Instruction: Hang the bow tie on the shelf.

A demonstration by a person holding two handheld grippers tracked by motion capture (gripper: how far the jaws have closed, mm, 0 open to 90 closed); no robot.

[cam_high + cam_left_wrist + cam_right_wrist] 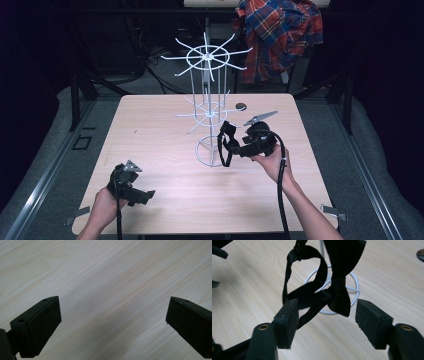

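Observation:
A white wire rack (206,90) with two tiers of spoke hooks stands on the wooden table (160,130); its ring base (355,290) lies just ahead of my right gripper. A black satin bow tie with a strap (227,142) hangs from a lower hook, dangling in loops (317,293). My right gripper (235,145) points left at it, open; in the right gripper view the jaws (327,322) stand apart, the strap brushing past the left pad (288,320) without being pinched. My left gripper (145,196) rests low at the near left, open over bare wood (112,322).
A small dark round object (241,106) lies on the table behind the rack, also at the right gripper view's top right corner (420,253). A plaid shirt (280,35) hangs on something beyond the far edge. Dark floor and metal rails flank the table.

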